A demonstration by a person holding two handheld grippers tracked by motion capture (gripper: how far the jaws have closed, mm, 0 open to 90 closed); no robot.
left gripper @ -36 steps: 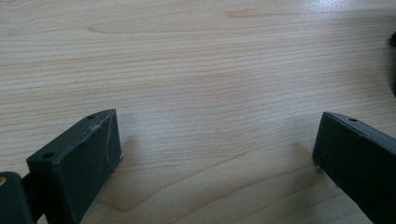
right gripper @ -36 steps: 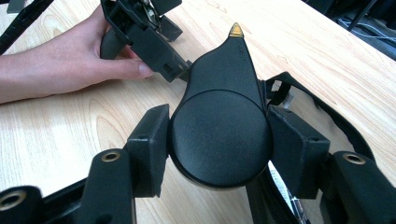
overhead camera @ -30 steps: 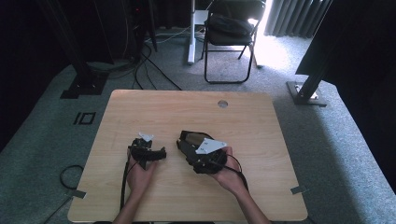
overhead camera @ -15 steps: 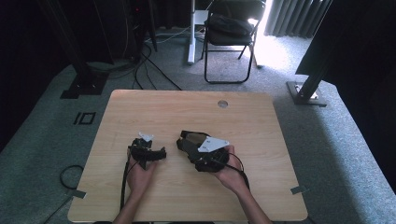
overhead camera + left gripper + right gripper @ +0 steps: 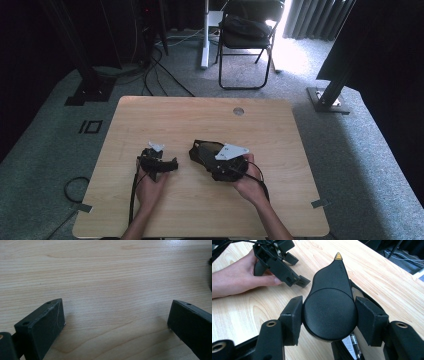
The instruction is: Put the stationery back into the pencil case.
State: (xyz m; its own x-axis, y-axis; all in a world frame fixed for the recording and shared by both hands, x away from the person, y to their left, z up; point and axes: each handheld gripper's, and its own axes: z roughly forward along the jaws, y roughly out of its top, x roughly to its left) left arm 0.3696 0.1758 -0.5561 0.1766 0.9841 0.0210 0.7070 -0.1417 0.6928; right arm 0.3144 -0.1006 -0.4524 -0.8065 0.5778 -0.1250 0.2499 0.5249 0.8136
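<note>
Now, on the left side: left claw (image 5: 169, 165) held by the left hand (image 5: 149, 187) low over the bare tabletop (image 5: 200, 115), jaws standing wide apart, only wood grain between them in the left gripper view (image 5: 116, 322). Pointing toward the right claw (image 5: 204, 152), close beside it but not touching.

Further right: right claw held in the right hand (image 5: 251, 182), jaws pressed on both flanks of a black rounded piece (image 5: 332, 290), so gripping it firmly. Round body of the piece seated between the pads, tapered end reaching forward beyond the claw, ending in a small yellow tip (image 5: 338, 256). Cannot tell whether lifted or resting on the wood.

Probably the grasp step complete, carrying not yet begun. For the next move, seemingly: keep the squeeze steady, since round smooth flanks may slip or turn between flat pads; raise gently; mind the empty left claw just ahead and to the left of the tip; perhaps use that free claw to support the tapered end.
</note>
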